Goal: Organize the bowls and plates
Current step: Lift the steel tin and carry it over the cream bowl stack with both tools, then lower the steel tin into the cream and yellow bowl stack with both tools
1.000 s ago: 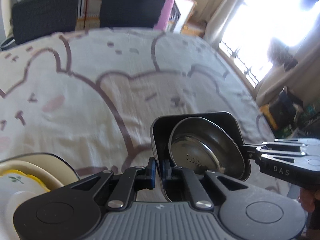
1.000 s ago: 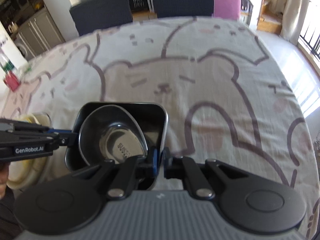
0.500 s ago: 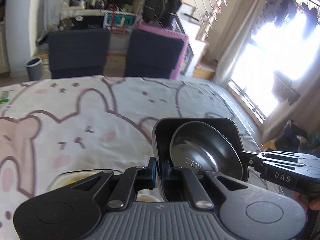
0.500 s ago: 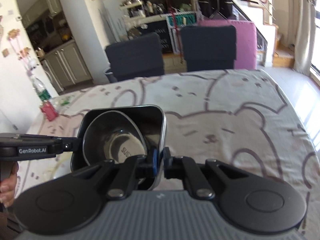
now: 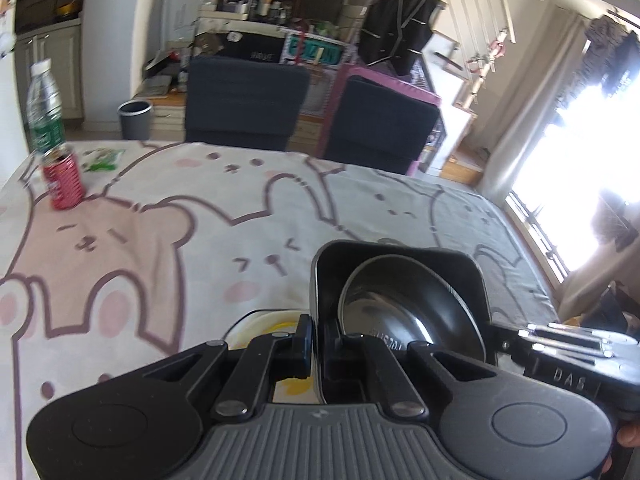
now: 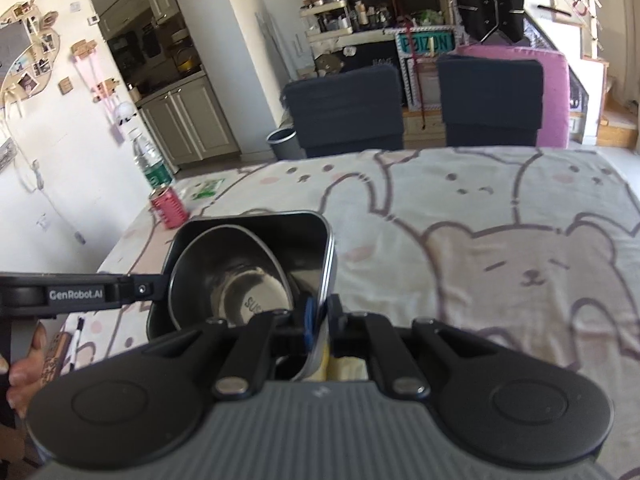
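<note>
A black square dish (image 5: 400, 258) with a steel bowl (image 5: 408, 312) lying tilted inside it hangs above the table, carried between both grippers. My left gripper (image 5: 316, 336) is shut on the dish's left rim. My right gripper (image 6: 324, 316) is shut on its right rim; in the right wrist view the dish (image 6: 280, 232) and the bowl (image 6: 236, 280) sit left of centre. Each gripper also shows in the other's view, the right gripper (image 5: 504, 340) and the left gripper (image 6: 154, 289). A cream and yellow plate (image 5: 264, 324) lies on the table under the dish, mostly hidden.
The bear-print tablecloth (image 5: 180, 248) covers the table. A red can (image 5: 64, 180), a water bottle (image 5: 44, 112) and a green packet (image 5: 102, 158) stand at the far left corner. Two dark chairs (image 5: 244, 104) line the far edge. A hand (image 6: 24, 360) holds the left gripper.
Both grippers have lifted the dish and bowl and carried them left, over the cream plate. The views have tipped up, bringing the can, bottle and chairs into sight.
</note>
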`<act>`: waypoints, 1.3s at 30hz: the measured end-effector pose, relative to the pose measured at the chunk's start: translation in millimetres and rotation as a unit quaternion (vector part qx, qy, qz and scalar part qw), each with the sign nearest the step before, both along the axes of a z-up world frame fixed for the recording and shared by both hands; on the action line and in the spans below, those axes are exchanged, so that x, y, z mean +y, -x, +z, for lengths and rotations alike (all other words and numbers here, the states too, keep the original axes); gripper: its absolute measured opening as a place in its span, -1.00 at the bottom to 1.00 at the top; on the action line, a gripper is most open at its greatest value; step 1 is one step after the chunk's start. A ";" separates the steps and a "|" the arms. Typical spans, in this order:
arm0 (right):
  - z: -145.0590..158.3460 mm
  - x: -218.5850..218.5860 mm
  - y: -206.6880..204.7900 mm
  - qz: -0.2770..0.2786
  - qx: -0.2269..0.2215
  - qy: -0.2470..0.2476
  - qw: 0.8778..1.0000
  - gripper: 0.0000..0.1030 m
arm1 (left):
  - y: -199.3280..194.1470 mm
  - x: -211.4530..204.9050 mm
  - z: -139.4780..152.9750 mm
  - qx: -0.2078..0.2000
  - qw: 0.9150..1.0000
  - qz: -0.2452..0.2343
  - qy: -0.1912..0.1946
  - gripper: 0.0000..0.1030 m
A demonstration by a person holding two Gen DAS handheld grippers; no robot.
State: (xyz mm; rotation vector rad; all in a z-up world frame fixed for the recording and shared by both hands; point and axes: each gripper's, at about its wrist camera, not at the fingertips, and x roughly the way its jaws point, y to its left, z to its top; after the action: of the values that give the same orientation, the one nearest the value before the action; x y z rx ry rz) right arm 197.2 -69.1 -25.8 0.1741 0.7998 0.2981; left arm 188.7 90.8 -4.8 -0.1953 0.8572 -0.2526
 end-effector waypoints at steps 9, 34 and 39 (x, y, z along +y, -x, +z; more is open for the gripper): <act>-37.9 33.7 -14.8 0.026 0.089 0.016 0.996 -0.78 | -10.6 25.6 -39.3 0.061 0.998 0.012 -0.001 -0.90; -62.1 49.2 -27.0 0.013 0.146 0.041 0.988 -0.79 | -23.6 21.7 -70.5 0.103 0.994 -0.016 -0.027 -0.89; -63.1 48.6 -27.4 0.012 0.150 0.037 0.988 -0.78 | -23.7 21.7 -69.9 0.102 0.994 -0.015 -0.027 -0.89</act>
State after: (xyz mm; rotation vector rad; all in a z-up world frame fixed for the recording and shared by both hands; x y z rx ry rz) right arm 224.6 -20.5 -88.9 0.1399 1.1107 0.2681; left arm 212.4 112.5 -74.7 -0.1596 1.0698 -0.2386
